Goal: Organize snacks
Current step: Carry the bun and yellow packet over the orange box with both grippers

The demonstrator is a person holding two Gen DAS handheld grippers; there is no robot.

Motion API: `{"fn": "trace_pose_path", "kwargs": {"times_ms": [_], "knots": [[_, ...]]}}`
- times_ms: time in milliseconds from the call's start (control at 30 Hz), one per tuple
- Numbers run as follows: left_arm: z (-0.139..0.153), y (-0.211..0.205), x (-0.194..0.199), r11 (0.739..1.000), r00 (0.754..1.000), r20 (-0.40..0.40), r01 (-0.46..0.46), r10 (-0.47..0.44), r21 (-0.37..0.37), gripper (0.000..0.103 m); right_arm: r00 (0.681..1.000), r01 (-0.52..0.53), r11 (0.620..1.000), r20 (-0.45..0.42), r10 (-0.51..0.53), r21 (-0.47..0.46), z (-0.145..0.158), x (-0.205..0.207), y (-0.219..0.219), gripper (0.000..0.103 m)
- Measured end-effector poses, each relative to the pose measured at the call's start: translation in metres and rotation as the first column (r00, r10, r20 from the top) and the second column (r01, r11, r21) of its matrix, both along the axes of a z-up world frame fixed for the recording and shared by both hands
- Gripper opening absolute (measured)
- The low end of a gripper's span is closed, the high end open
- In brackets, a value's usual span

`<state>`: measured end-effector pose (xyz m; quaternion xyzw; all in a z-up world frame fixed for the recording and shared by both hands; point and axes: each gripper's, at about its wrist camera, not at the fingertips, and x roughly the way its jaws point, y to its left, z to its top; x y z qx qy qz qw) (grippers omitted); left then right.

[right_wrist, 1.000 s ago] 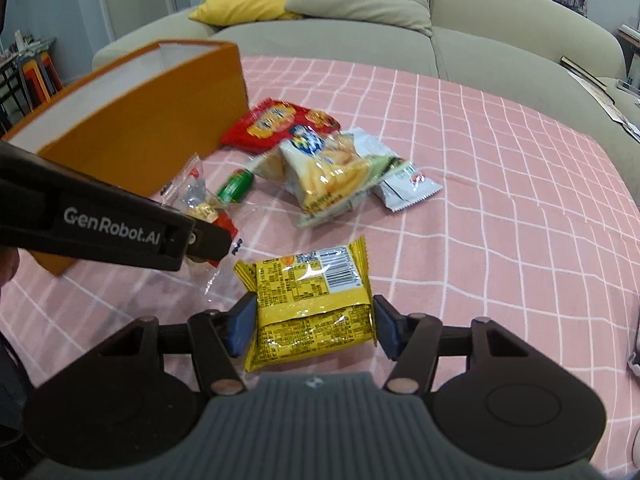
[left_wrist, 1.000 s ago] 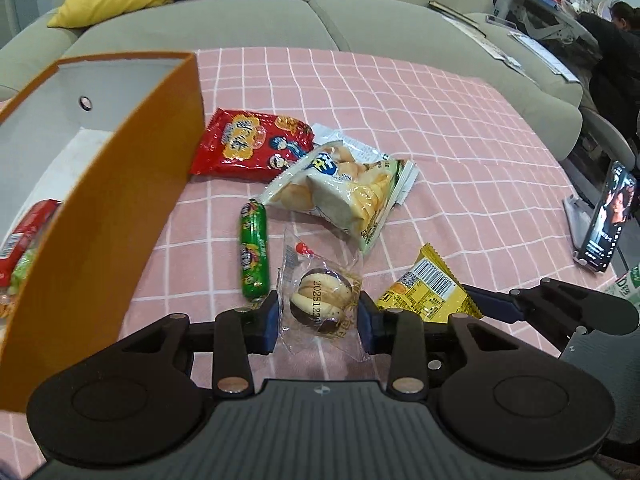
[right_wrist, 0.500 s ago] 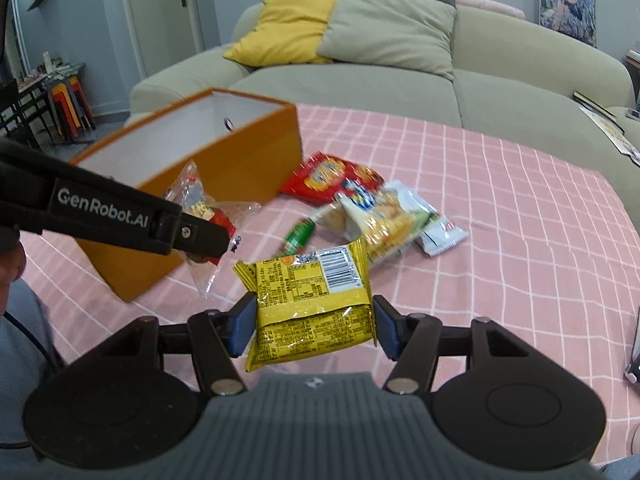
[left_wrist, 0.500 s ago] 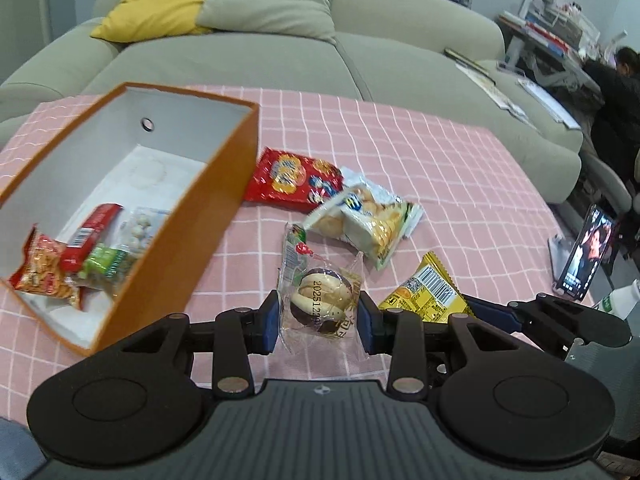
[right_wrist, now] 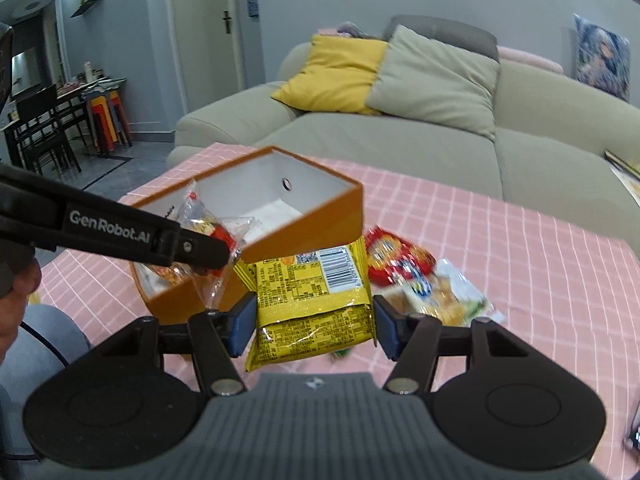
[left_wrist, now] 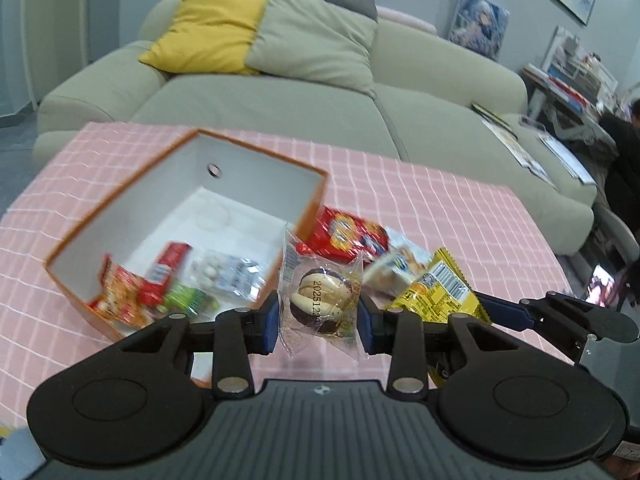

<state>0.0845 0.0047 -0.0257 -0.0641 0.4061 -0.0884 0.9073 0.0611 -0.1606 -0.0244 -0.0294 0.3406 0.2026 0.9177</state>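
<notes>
**Snack sort: items on hand, two grippers loaded**

Grippers, 2. The left gripper (left_wrist: pixel 319 318) is closed on one clear-wrapped chocolate-and-cream pastry (left_wrist: pixel 320 300), pinched between its blue pads and held in the air just off the near right corner of the box. The right gripper (right_wrist: pixel 316 322) is clamped on one yellow snack packet (right_wrist: pixel 310 300), barcode side up, held above the tabletop in front of the box's right-hand wall.

Box, 1. An orange box (left_wrist: pixel 100 216) with a white interior stands open on the left half of the tabletop (left_wrist: pixel 420 192), which is covered in a pink checked cloth. One round hole shows in its far wall.

Contents of box, 4 counted, all at the near end: one orange-red crinkled packet (left_wrist: pixel 116 300), one red stick-shaped pack (left_wrist: pixel 168 272), one clear bag of small white pieces (left_wrist: pixel 228 272), one green wrapper (left_wrist: pixel 188 300). Blur makes the labels unreadable.

Loose on tabletop, right of the box, 2 counted with certainty: one red snack bag (left_wrist: pixel 348 236) touching the box's right wall and one pale chip bag (left_wrist: pixel 396 268) lying just beside it toward the right edge. A white wrapper edge shows under the chip bag; whether it is a separate item I cannot tell.

Background: one sofa (left_wrist: pixel 320 92), two cushions, one yellow (left_wrist: pixel 204 36) and one grey-green (left_wrist: pixel 316 40).
</notes>
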Motion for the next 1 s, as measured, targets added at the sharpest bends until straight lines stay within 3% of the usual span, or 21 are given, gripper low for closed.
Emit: {"fn": "trace_pose_path", "kwargs": {"times_ms": [300, 600, 800, 1000], "knots": [[0.009, 0.046, 0.021, 0.997, 0.998, 0.000, -0.069, 0.069, 0.040, 0.043, 0.986, -0.156, 0.987, 0.056, 0.159, -0.046, 0.021, 0.032, 0.056, 0.058], [0.008, 0.081, 0.046, 0.992, 0.996, -0.047, -0.075, 0.080, 0.101, 0.043, 0.958, -0.277, 0.956, 0.041, 0.282, -0.098, 0.015, 0.080, 0.105, 0.058], [-0.009, 0.088, 0.063, 0.988, 0.991, -0.117, -0.046, 0.063, 0.149, 0.043, 0.941, -0.335, 0.924, -0.019, 0.337, -0.186, -0.006, 0.108, 0.132, 0.058], [-0.041, 0.086, 0.079, 0.984, 0.966, -0.257, 0.021, 0.025, 0.177, 0.043, 0.913, -0.409, 0.869, -0.114, 0.392, -0.278, -0.029, 0.136, 0.148, 0.058]]}}
